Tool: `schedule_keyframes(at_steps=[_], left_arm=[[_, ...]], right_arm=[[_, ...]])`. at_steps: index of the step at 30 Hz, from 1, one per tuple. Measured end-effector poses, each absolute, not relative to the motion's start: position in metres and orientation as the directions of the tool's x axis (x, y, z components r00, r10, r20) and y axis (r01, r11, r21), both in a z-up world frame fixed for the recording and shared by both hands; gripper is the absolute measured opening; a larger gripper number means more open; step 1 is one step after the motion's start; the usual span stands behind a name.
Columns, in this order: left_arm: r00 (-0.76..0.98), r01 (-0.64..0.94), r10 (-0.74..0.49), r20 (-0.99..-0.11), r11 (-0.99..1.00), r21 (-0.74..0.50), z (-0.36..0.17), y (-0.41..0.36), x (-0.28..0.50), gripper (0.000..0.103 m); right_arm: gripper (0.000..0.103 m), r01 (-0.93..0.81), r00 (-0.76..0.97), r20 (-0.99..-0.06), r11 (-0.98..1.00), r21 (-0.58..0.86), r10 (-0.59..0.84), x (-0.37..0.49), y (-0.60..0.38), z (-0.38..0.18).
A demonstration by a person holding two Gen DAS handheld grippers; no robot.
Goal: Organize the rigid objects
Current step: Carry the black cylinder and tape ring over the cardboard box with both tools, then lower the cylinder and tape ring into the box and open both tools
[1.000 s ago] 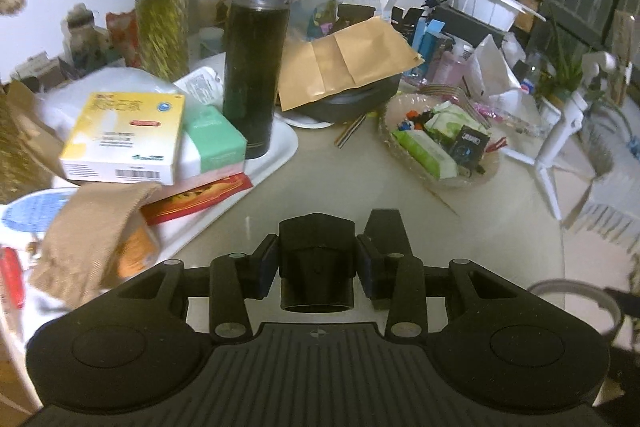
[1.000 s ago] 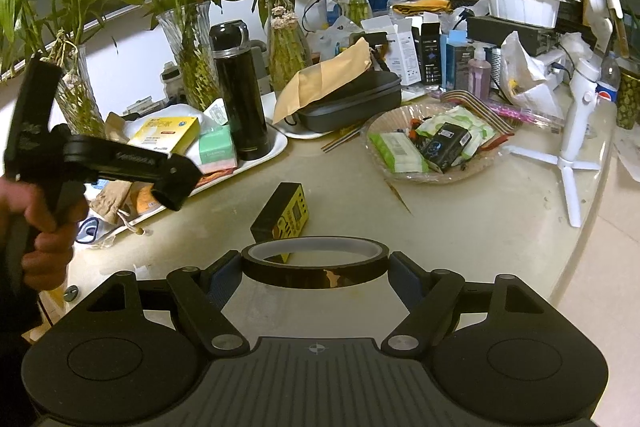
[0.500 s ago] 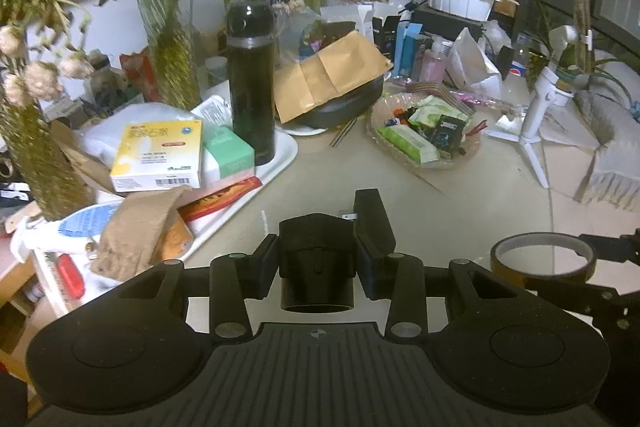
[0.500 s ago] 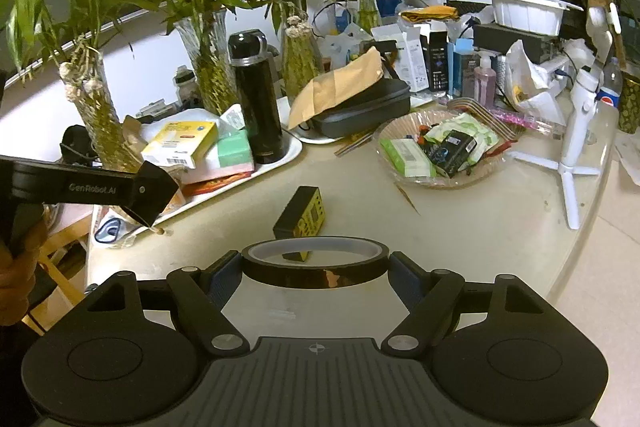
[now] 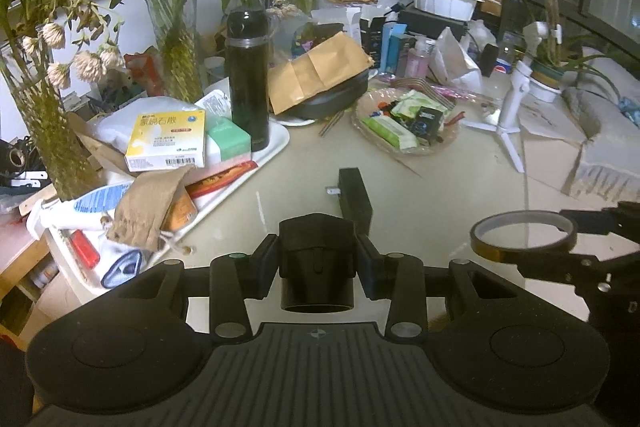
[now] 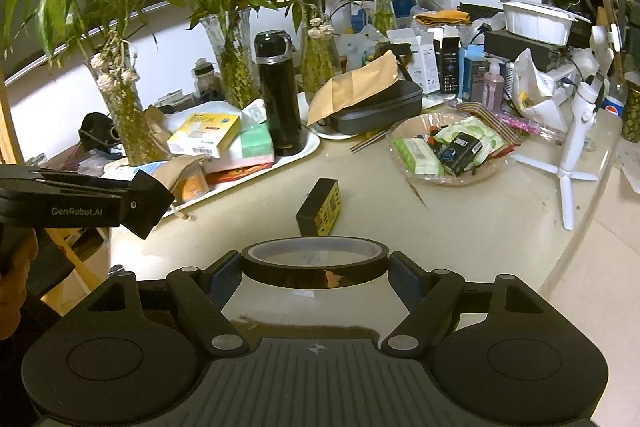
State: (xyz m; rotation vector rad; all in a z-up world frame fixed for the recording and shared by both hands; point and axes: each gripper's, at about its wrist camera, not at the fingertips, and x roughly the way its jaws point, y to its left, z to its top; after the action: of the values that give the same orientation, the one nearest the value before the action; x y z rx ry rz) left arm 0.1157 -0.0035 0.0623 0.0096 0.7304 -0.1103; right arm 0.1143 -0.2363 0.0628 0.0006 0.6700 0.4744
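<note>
Left wrist view: the left gripper [image 5: 317, 259] squeezes a black block [image 5: 316, 263] above the table [image 5: 440, 187]. The right gripper [image 6: 315, 267] pinches a tape ring [image 6: 315, 261] by its sides, flat, so it won't slip. A yellow box [image 6: 320, 213] waits below.

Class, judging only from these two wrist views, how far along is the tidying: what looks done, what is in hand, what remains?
Done: nothing can be confirmed as sorted; the white tray is already crowded. In hand: the left gripper clamps a black cylindrical piece, and the right gripper holds a tape roll. Left: the yellow-faced black box sits alone on the table.
</note>
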Motion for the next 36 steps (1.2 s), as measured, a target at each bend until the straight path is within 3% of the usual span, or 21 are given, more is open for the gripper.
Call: schedule_keyframes(at_steps=[24,27,29,36], left_arm=[[0.628,0.198,-0.218,-0.747,0.973,-0.117,0.026,-0.034,0.078,0.04],[0.624,0.204,-0.223,-0.749,0.972,-0.119,0.025,-0.036,0.076,0.045],[0.628,0.202,-0.215,-0.748,0.973,-0.109,0.025,-0.036,0.074,0.055],[0.634,0.19,-0.206,-0.745,0.976,-0.108,0.028,-0.034,0.066,0.057]], right_arm=[[0.081,-0.416,0.662,-0.617,0.894,0.168,0.424,0.074,-0.253,0.058],[0.081,-0.412,0.661,-0.62,0.895,0.17,0.422,0.072,-0.254,0.056],[0.081,-0.412,0.658,-0.624,0.895,0.17,0.421,0.07,-0.255,0.055],[0.081,-0.412,0.65,-0.635,0.895,0.169,0.419,0.068,-0.253,0.051]])
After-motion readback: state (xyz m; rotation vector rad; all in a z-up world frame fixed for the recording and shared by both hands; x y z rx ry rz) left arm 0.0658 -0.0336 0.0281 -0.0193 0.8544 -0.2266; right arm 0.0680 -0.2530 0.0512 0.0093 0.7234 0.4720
